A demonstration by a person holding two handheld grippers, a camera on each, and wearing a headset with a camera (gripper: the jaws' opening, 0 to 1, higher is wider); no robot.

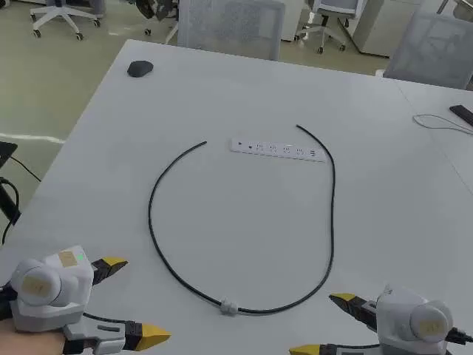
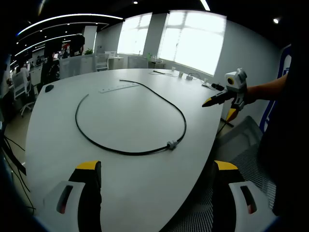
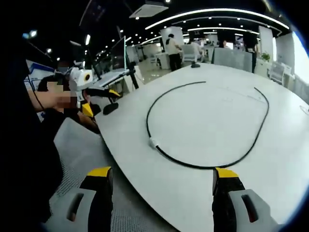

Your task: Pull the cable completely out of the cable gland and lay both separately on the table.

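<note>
Centrally on the table (image 1: 222, 96) lies the cable (image 1: 150, 214) in a wide loop, the gland (image 1: 228, 306) on its near bend. Left gripper (image 1: 139, 299) and right gripper (image 1: 318, 324) hover near the table's near edge, jaws wide, empty. A power strip (image 1: 277, 149) lies between the cable's ends.

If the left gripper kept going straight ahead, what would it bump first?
The left gripper would probably meet the black cable, near its grey gland, lying on the table. Its height is hard to judge.

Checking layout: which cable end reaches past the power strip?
The right-hand cable end in head view, behind the power strip; the left-hand end stops short beside it.
</note>
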